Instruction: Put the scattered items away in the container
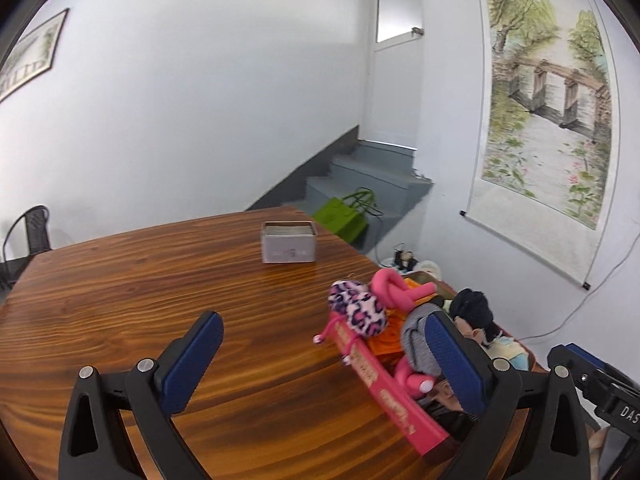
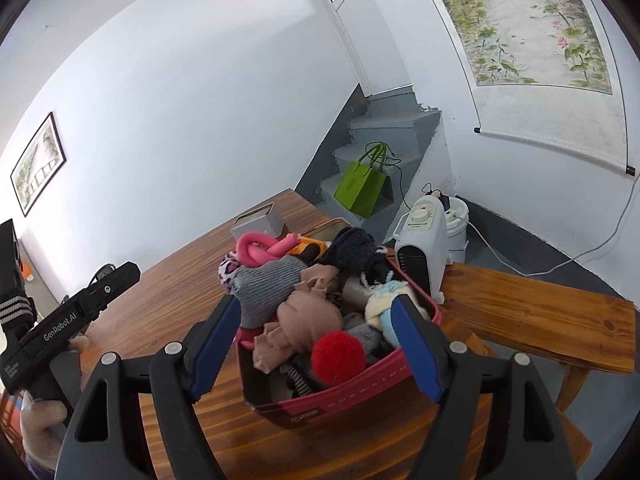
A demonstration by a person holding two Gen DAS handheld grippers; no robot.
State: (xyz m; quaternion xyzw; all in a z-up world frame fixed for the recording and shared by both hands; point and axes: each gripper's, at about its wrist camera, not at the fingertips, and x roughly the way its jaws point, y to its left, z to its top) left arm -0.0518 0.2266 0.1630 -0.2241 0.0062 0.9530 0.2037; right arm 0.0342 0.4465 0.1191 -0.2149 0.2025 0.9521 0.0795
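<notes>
A pink box (image 1: pixel 384 392) (image 2: pixel 344 392) stands on the wooden table (image 1: pixel 160 280), heaped with soft items. Among them are a leopard-print pouch (image 1: pixel 358 308), a knotted pink foam roller (image 1: pixel 394 286) (image 2: pixel 260 250), a grey knit sock (image 2: pixel 268 288), a beige stocking (image 2: pixel 308 316) and a red pompom (image 2: pixel 338 356). My left gripper (image 1: pixel 326 352) is open just left of the box, its right finger over the heap, holding nothing. My right gripper (image 2: pixel 316 346) hangs open above the box's near end, pads off the items. A silver tin (image 1: pixel 289 242) (image 2: pixel 260 222) sits farther back on the table.
A white fan heater (image 2: pixel 422 248) stands on a wooden bench (image 2: pixel 540 320) right of the box. A green bag (image 2: pixel 362 190) rests on grey stairs behind. A dark chair (image 1: pixel 28 236) is at the table's far left. A hand holds the left gripper's body (image 2: pixel 72 320).
</notes>
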